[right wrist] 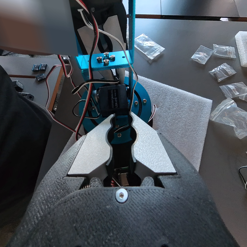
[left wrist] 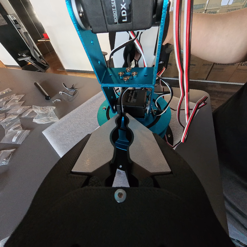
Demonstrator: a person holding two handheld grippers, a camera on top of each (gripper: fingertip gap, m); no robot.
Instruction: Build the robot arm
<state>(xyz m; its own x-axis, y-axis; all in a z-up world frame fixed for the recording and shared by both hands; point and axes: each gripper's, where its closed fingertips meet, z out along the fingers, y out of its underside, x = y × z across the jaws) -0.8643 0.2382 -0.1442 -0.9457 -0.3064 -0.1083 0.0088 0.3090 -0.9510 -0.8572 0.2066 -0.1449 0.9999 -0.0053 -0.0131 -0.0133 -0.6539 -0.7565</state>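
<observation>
A small blue metal robot arm stands on a round blue base [left wrist: 157, 120] on a white foam sheet [left wrist: 74, 120]. It has blue brackets [left wrist: 127, 77] and black servos [left wrist: 132, 105]. My left gripper [left wrist: 122, 114] is at the lower servo, its jaws nearly together on a thin black-and-white servo cable [left wrist: 121, 105] that runs down between the tips. My right gripper [right wrist: 122, 114] is just in front of the same lower servo [right wrist: 113, 99] above the base [right wrist: 141, 93]. Its jaws stand a little apart, and a white-and-black cable [right wrist: 132, 85] hangs by its right fingertip [right wrist: 133, 116].
Red-white-black cables [left wrist: 185, 66] hang at the right, beside a person's forearm [left wrist: 213, 37]. Small clear bags of parts [left wrist: 42, 113] [right wrist: 227, 116], a black pen-like tool [left wrist: 41, 90] and loose wires lie on the grey table. Small black modules [right wrist: 39, 66] lie at the left. Tip to tip, the grippers are about 4 cm apart.
</observation>
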